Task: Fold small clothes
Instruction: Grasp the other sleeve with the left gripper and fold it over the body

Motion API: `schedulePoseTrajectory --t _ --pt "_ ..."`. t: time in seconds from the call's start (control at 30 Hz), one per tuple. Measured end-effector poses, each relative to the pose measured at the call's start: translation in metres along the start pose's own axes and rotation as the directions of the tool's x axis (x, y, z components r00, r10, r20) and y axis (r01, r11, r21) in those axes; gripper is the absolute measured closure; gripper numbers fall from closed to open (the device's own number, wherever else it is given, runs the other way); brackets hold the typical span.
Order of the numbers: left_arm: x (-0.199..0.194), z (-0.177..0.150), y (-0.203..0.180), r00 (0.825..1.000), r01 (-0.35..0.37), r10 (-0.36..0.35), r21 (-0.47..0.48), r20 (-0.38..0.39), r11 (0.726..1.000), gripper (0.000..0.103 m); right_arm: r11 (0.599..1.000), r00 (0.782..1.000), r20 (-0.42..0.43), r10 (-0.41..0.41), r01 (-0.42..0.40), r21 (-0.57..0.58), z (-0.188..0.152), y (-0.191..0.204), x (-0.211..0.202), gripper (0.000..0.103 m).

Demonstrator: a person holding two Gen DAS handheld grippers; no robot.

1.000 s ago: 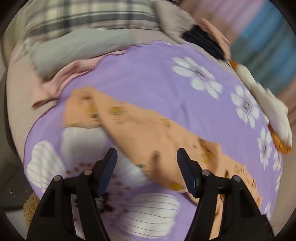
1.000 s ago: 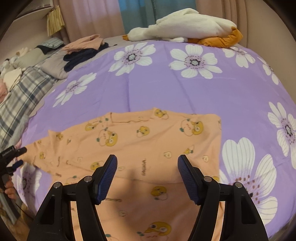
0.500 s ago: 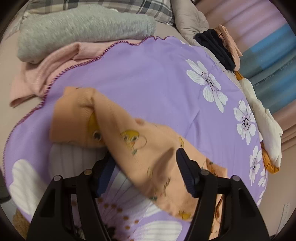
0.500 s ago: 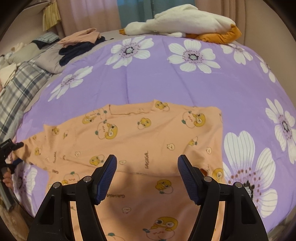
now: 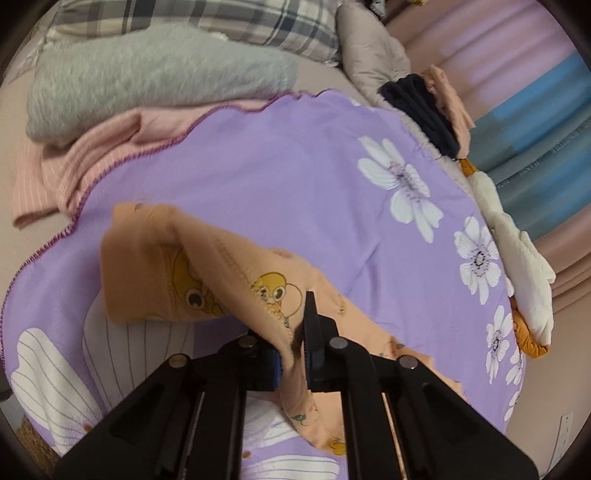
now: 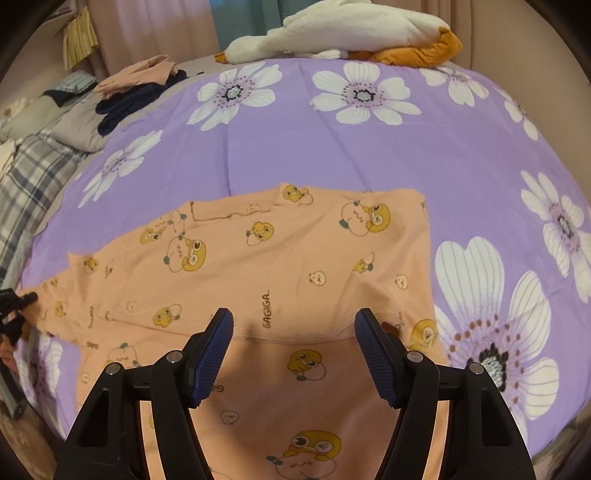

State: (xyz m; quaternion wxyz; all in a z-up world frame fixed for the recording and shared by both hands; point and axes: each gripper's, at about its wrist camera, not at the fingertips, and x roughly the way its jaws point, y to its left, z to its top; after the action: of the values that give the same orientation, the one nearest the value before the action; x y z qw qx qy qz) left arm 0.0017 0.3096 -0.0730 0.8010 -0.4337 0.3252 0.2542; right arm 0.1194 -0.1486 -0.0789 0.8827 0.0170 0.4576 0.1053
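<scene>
A small orange shirt (image 6: 280, 266) with yellow cartoon ducks lies spread on a purple flowered blanket (image 6: 332, 147). My left gripper (image 5: 291, 347) is shut on the edge of the shirt's sleeve (image 5: 236, 269) and holds it slightly raised, with the sleeve end folded over. The left gripper also shows at the far left of the right wrist view (image 6: 14, 306). My right gripper (image 6: 293, 350) is open and empty, hovering over the shirt's lower body near its hem.
A white and orange plush toy (image 6: 343, 33) lies at the blanket's far edge. Dark and pink clothes (image 6: 136, 85) are piled at the back left. A grey fuzzy blanket (image 5: 147, 77), pink cloth (image 5: 103, 147) and plaid bedding (image 5: 221, 22) lie beyond the sleeve.
My left gripper has closed on the sleeve edge, having been open around it before. The right gripper has stayed open and moved slightly toward the shirt.
</scene>
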Motion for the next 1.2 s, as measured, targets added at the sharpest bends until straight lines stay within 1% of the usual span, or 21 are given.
schedulePoseTrajectory --t 0.23,0.43,0.77,1.0,1.2 --pt "-0.022 -0.001 -0.032 0.998 0.049 -0.053 0.085 0.046 0.995 0.096 1.0 1.0 0.019 0.0 0.0 0.0 -0.001 -0.001 -0.006 0.033" --pt "-0.035 -0.01 -0.06 0.993 0.1 -0.109 0.154 0.049 0.983 0.096 1.0 1.0 0.023 0.01 -0.01 0.022 -0.002 -0.008 -0.009 0.033" --pt "-0.046 -0.031 -0.107 0.983 0.172 -0.184 0.267 0.022 0.948 0.096 0.998 0.999 0.039 0.021 -0.023 0.054 -0.005 -0.019 -0.017 0.033" --pt "-0.045 -0.048 -0.134 0.977 0.207 -0.213 0.327 -0.019 0.922 0.096 0.997 0.999 0.044 0.025 -0.028 0.073 -0.006 -0.027 -0.02 0.033" --pt "-0.043 -0.065 -0.157 0.973 0.226 -0.224 0.374 -0.05 0.9 0.096 0.996 0.998 0.05 0.027 -0.031 0.083 -0.006 -0.033 -0.021 0.033"
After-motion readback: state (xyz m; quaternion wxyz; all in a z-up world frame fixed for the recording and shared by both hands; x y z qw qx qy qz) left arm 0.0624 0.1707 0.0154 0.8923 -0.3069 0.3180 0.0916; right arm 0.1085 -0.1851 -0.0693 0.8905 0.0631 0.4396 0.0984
